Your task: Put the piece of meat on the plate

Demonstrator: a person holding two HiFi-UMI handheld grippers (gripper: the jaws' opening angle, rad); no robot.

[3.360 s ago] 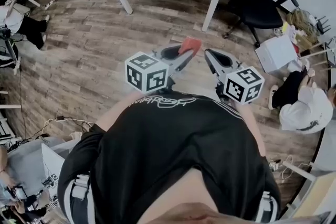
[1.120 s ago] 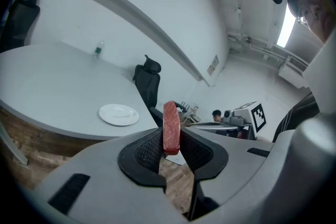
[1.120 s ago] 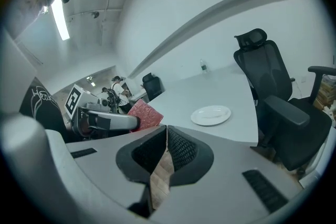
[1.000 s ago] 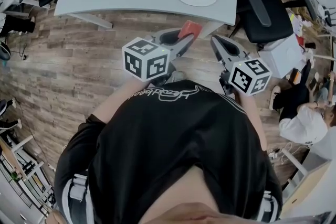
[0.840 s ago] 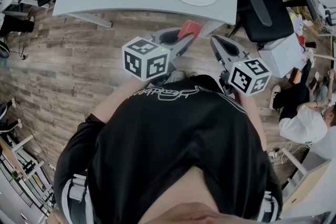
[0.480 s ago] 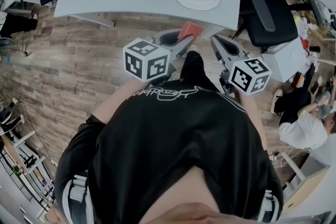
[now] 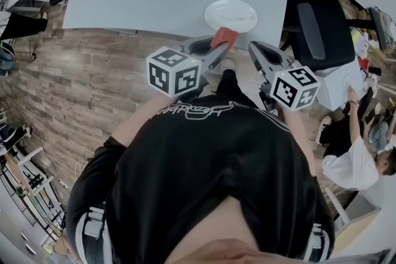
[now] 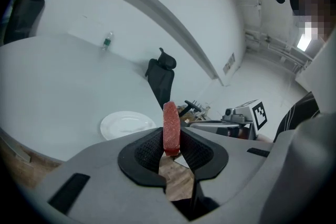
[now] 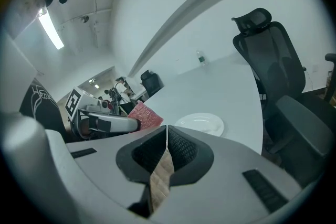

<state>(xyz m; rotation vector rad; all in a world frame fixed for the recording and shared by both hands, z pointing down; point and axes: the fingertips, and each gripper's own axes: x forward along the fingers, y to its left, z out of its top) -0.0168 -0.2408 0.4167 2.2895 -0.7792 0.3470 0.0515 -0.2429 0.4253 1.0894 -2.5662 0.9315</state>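
My left gripper (image 7: 218, 46) is shut on a red slab of meat (image 7: 224, 36), which stands on edge between its pads (image 8: 171, 128). The meat hangs just short of the white table's near edge (image 7: 185, 28). A white plate (image 7: 231, 14) sits empty on the table near that edge, just beyond the meat; it also shows in the left gripper view (image 8: 127, 124) and the right gripper view (image 9: 200, 124). My right gripper (image 7: 253, 50) is shut with nothing in it, its pads meeting (image 9: 166, 139), to the right of the left one. The meat (image 9: 146, 115) shows at its left.
A black office chair (image 7: 318, 21) stands right of the table, close to my right gripper. A person in a white top (image 7: 356, 164) is at the far right among boxes. Wood floor (image 7: 80, 83) lies to the left.
The table and plate have come nearer in the head view as I walked up to them. Both grippers keep their pose in front of me, the meat still held.
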